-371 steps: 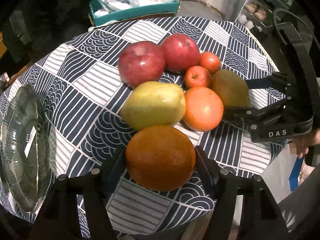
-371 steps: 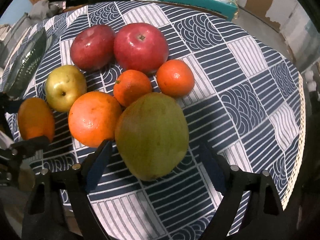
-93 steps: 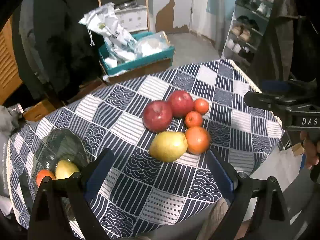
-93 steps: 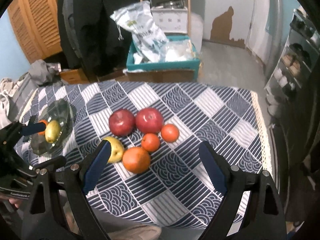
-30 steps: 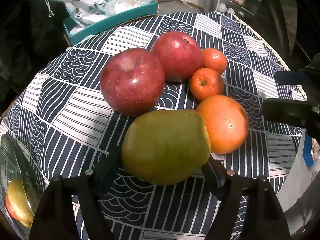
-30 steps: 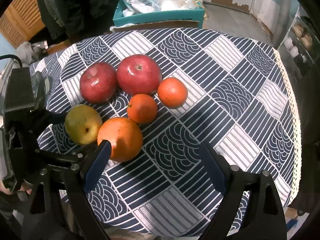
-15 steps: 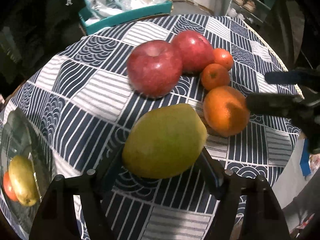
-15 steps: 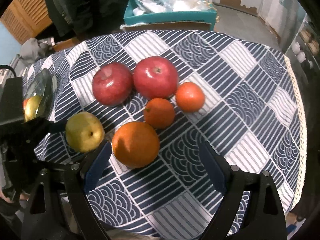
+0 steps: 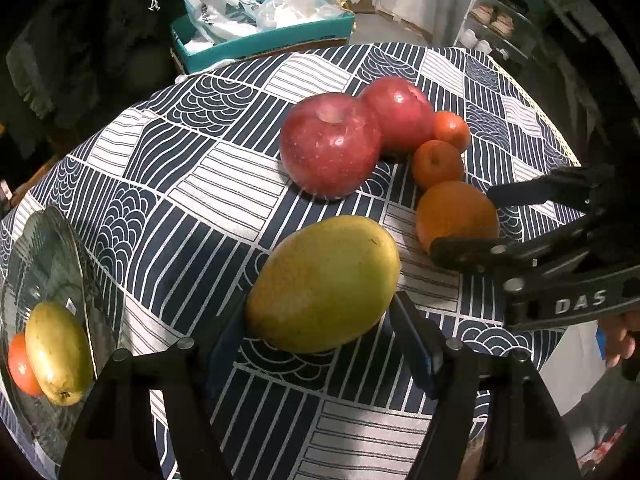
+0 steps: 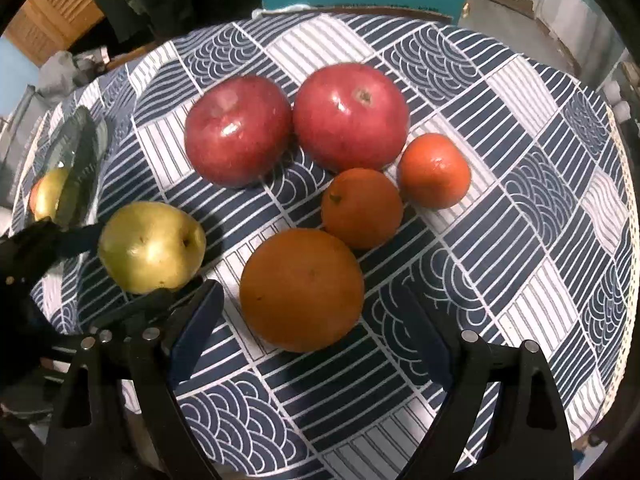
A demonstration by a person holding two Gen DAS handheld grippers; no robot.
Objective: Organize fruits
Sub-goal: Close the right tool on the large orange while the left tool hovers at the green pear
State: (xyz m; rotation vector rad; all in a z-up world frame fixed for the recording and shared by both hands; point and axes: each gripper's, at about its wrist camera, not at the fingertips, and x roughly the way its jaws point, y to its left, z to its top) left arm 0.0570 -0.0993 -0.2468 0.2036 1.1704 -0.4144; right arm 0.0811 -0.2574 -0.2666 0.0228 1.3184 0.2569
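Note:
My left gripper (image 9: pixel 320 320) has a yellow-green pear (image 9: pixel 324 284) between its fingers; its jaws are closing and the pads press the pear's sides. In the right wrist view the same pear (image 10: pixel 152 246) sits in the left gripper (image 10: pixel 148 260). My right gripper (image 10: pixel 310 320) is open, its fingers either side of a big orange (image 10: pixel 302 290) with gaps showing. Two red apples (image 10: pixel 238 130) (image 10: pixel 350 116) and two small tangerines (image 10: pixel 362 208) (image 10: pixel 434 170) lie behind it. A glass plate (image 9: pixel 48 260) at the left holds a yellow-green fruit (image 9: pixel 56 352) and an orange fruit (image 9: pixel 20 364).
The round table's patterned cloth (image 9: pixel 224 184) drops off close on the right and front. A teal box (image 9: pixel 260 40) with plastic bags stands beyond the far edge. A hand (image 9: pixel 618 340) holds the right gripper at the right.
The left gripper has tightened on the pear and shifted it toward the plate. The right gripper has come down and closer, and the big orange now lies between its fingers.

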